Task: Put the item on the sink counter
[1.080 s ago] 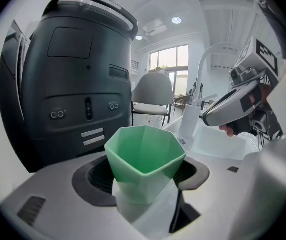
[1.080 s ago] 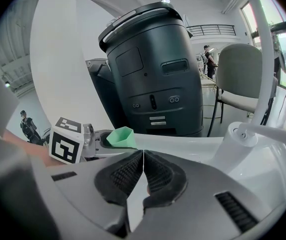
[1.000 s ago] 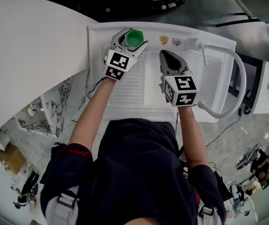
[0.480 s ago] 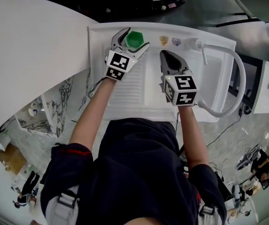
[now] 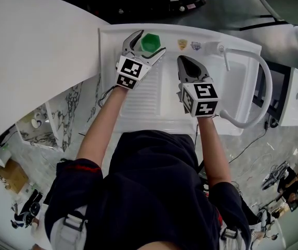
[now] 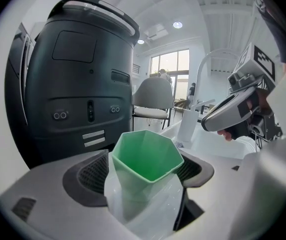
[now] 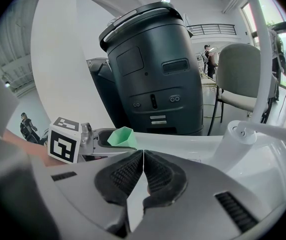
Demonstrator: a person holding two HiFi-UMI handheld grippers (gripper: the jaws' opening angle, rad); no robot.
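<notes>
A green faceted cup [image 5: 150, 41] stands upright on the white sink counter [image 5: 138, 104], near its back edge. My left gripper [image 5: 150, 42] straddles the cup and its jaws are opening. In the left gripper view the cup [image 6: 147, 156] sits between the dark pads [image 6: 92, 176], which stand off its sides. My right gripper [image 5: 185, 61] hovers to the right, over the counter beside the basin, shut with nothing in it. The right gripper view shows its jaws [image 7: 143, 159] meeting, with the cup [image 7: 121, 136] farther left.
A curved white faucet [image 5: 255, 87] arches over the sink basin [image 5: 238, 72] on the right. Behind the counter looms a dark bin-shaped machine [image 6: 78, 74]. A grey chair [image 6: 152, 98] stands farther back. A white curved wall [image 5: 34, 61] borders the left side.
The left jaws have spread wider and come off the green cup, which stays standing on the counter. The right gripper has not moved.
</notes>
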